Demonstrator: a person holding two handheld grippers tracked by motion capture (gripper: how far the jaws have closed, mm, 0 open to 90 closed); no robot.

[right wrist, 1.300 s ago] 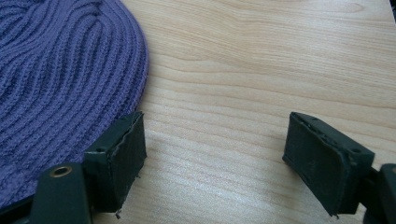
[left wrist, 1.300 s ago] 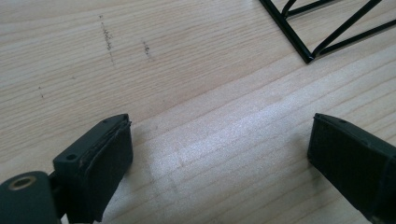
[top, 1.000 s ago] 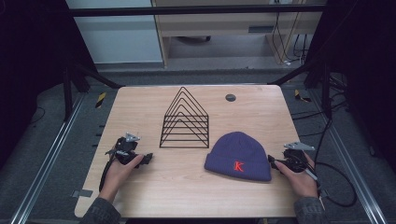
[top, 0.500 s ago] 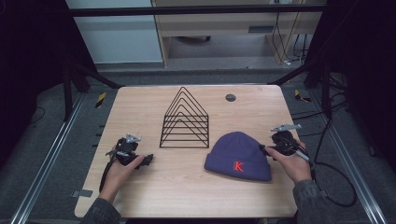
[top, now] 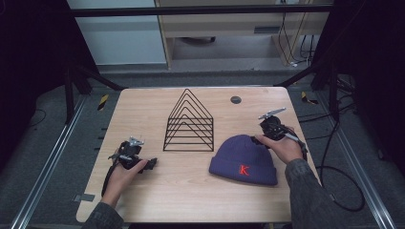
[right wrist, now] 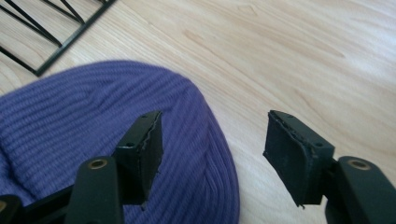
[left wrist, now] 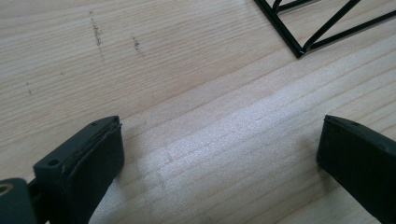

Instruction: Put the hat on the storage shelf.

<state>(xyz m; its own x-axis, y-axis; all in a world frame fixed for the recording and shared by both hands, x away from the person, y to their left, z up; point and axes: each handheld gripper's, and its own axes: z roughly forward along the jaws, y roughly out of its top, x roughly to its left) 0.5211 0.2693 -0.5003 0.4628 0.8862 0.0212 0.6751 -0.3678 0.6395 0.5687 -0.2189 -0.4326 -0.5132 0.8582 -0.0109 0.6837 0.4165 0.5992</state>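
The wooden bench (top: 191, 191) is carrying everything, its light grain running across all three views. On it, right of centre and toward the person's side, a purple knitted beanie (top: 244, 160) is lying flat with a red letter K on its folded cuff. Just behind and to the left of the beanie, a black wire rack (top: 188, 121) of nested triangles is standing upright near the middle of the bench; it is sitting near the beanie but not touching it.

The right tool (top: 267, 131) is hovering at the beanie's far right edge, held in the person's right hand (top: 285, 149). Its jaws are standing partly apart and have just been closing; in the right gripper view one jaw is hanging over the ribbed purple knit and the other over bare wood, with the beanie's rim (right wrist: 224, 154) running between them, and the pads are not pressing on anything.

The left tool (top: 154, 163) is resting low at the bench's left side, well apart from the beanie, its jaws spread wide over bare wood and gripping nothing.

A small dark round disc (top: 235, 99) is sitting near the far edge of the bench.
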